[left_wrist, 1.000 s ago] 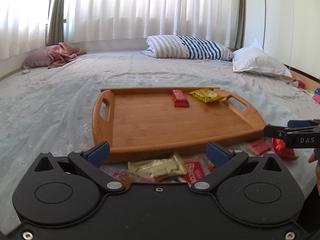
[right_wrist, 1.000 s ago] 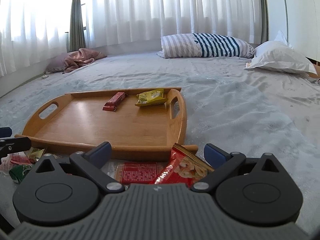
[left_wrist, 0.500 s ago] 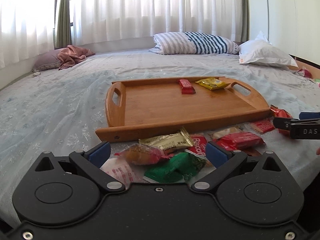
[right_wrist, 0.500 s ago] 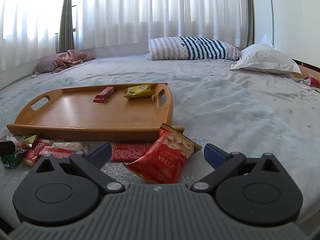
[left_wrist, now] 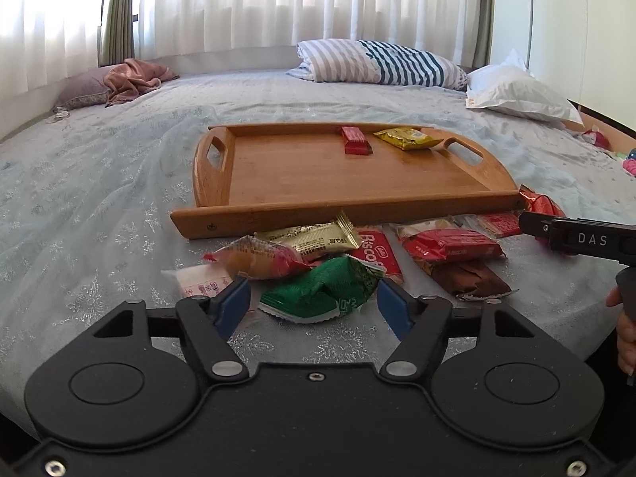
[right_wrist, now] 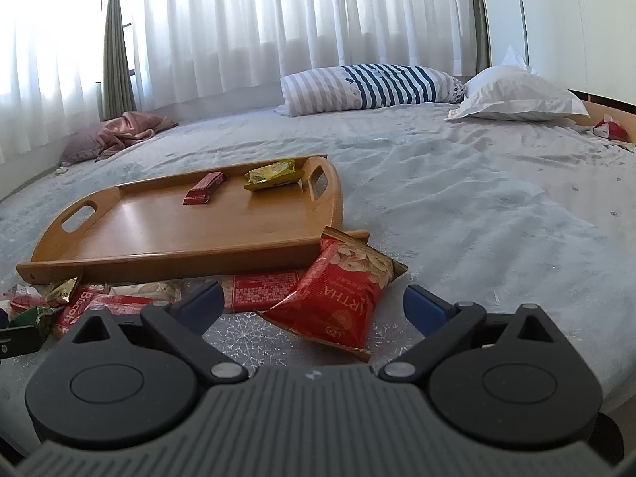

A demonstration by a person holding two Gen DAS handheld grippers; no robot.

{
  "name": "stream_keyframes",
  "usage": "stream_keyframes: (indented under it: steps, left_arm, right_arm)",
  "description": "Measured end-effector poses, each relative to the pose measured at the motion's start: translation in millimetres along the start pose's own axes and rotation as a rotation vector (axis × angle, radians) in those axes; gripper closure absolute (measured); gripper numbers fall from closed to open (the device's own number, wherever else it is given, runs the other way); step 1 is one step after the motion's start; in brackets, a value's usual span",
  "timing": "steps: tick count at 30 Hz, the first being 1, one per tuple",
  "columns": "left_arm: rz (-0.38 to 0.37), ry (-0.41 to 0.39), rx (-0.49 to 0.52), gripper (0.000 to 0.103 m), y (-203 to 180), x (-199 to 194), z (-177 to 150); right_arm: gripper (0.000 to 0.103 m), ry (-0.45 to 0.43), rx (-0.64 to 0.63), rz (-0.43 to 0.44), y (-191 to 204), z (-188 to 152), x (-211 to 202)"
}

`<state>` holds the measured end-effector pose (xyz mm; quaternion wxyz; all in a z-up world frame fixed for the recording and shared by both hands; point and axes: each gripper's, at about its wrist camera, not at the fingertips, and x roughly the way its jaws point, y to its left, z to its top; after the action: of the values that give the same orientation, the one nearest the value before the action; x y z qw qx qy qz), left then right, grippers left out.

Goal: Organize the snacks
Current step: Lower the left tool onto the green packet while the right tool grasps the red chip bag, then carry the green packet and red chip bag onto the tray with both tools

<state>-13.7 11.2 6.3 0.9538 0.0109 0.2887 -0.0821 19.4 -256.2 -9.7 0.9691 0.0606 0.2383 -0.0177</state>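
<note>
Pulled back from the wooden tray [left_wrist: 318, 175] since a second ago, so that the snack pile on its near side, then mostly hidden behind the gripper bodies, now shows almost whole. Still partly covered: a white-and-pink packet [left_wrist: 198, 284] behind the left gripper [left_wrist: 314, 302]'s near pad, a red biscuit packet [left_wrist: 377, 254] under its neighbours, and, in the right wrist view, a flat red packet [right_wrist: 266, 292] tucked under the red peanut bag [right_wrist: 338, 298]. Cut off at the edge of the left wrist view: the right gripper [right_wrist: 314, 306], only one black finger marked DAS showing there, with a bit of the person's hand [left_wrist: 626, 330]. Green crinkled foil packet [left_wrist: 322, 288] right between the left jaws, just short of the tray's front rim; jaws closing, blue pads apparently not yet pressing on the foil. Peanut bag between the right jaws, leaning at the tray's near right corner; jaws wide apart, no contact. On the tray's far side, a small red bar [left_wrist: 355, 141] and a yellow foil packet [left_wrist: 407, 138]. Tray of smooth bamboo-like wood, rounded ends with cut-out handles. In front of the tray, glossy wrappers: gold foil bar [left_wrist: 314, 236], orange-red pillow pack [left_wrist: 258, 258], brown bar [left_wrist: 469, 280]. Under the tray, a pale bedspread [left_wrist: 119, 183] with a shiny snowflake pattern.
</note>
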Motion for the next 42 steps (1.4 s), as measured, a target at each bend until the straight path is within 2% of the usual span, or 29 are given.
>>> stream_keyframes:
  steps: [4,9,14,18,22,24,25,26,28,31,35,42]
  left_arm:
    - [-0.018,0.003,-0.013,0.035,2,5,3]
    - [-0.087,0.044,-0.136,0.037,14,13,6]
    - [-0.125,0.059,-0.125,0.037,10,6,7]
    - [-0.161,0.064,-0.142,0.032,8,2,9]
    - [-0.132,0.051,-0.159,0.032,12,4,12]
    - [-0.141,0.064,-0.171,0.034,14,8,14]
    - [-0.161,0.081,-0.180,0.037,17,11,15]
    - [-0.187,0.102,-0.191,0.046,19,14,16]
    - [-0.207,0.122,-0.215,0.051,22,18,16]
    - [-0.212,0.117,-0.198,0.059,19,16,16]
    - [-0.249,0.118,-0.234,0.059,21,13,17]
    - [-0.235,0.124,-0.258,0.056,20,23,15]
  right_arm:
    - [0.005,0.005,0.011,-0.010,1,2,2]
    - [0.013,0.010,0.049,-0.013,-4,6,5]
    - [0.023,0.009,0.058,-0.033,-5,7,5]
    - [0.034,0.024,0.041,-0.072,-2,7,7]
    - [0.036,0.029,0.049,-0.070,-2,7,8]
    - [0.037,0.028,0.049,-0.069,-3,7,8]
    - [0.038,0.028,0.050,-0.068,-3,7,8]
    - [0.038,0.029,0.051,-0.067,-3,7,8]
    - [0.038,0.029,0.051,-0.067,-3,7,8]
    - [0.038,0.030,0.045,-0.068,-3,7,8]
    - [0.039,0.030,0.046,-0.068,-3,7,8]
    - [0.039,0.035,0.036,-0.069,-1,5,9]
